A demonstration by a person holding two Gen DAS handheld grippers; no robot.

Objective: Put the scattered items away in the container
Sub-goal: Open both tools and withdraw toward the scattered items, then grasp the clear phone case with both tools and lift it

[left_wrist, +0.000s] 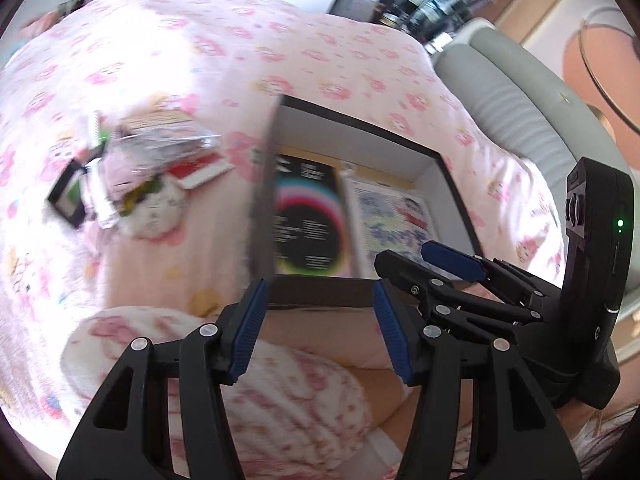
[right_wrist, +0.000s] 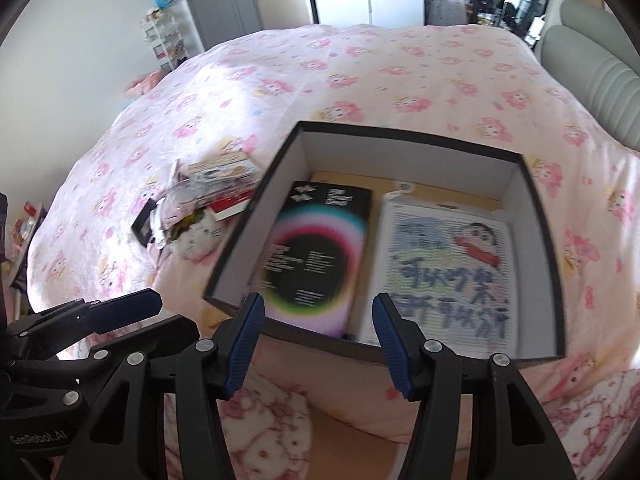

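Note:
A black box [right_wrist: 400, 132] with white inner walls sits open on the pink bed cover; its rim [left_wrist: 360, 128] also shows in the left wrist view. Inside lie a black pack with a rainbow ring [right_wrist: 316, 256] and a cartoon drawing card [right_wrist: 448, 272]. Left of the box is a pile: a white cat plush [right_wrist: 200, 240], a red and white booklet [right_wrist: 232, 204], a clear wrapped packet [right_wrist: 216, 176] and a small black frame [right_wrist: 142, 224]. My right gripper [right_wrist: 318, 300] stands open over the box's near wall, holding nothing. My left gripper [left_wrist: 319, 292] is open and empty at the near left corner.
The bed cover [right_wrist: 360, 60] stretches far behind the box. A grey padded headboard [right_wrist: 592, 72] stands at the right. A white shelf unit [right_wrist: 164, 40] and a grey door are beyond the bed. Pink patterned fabric [left_wrist: 240, 380] bunches under both grippers.

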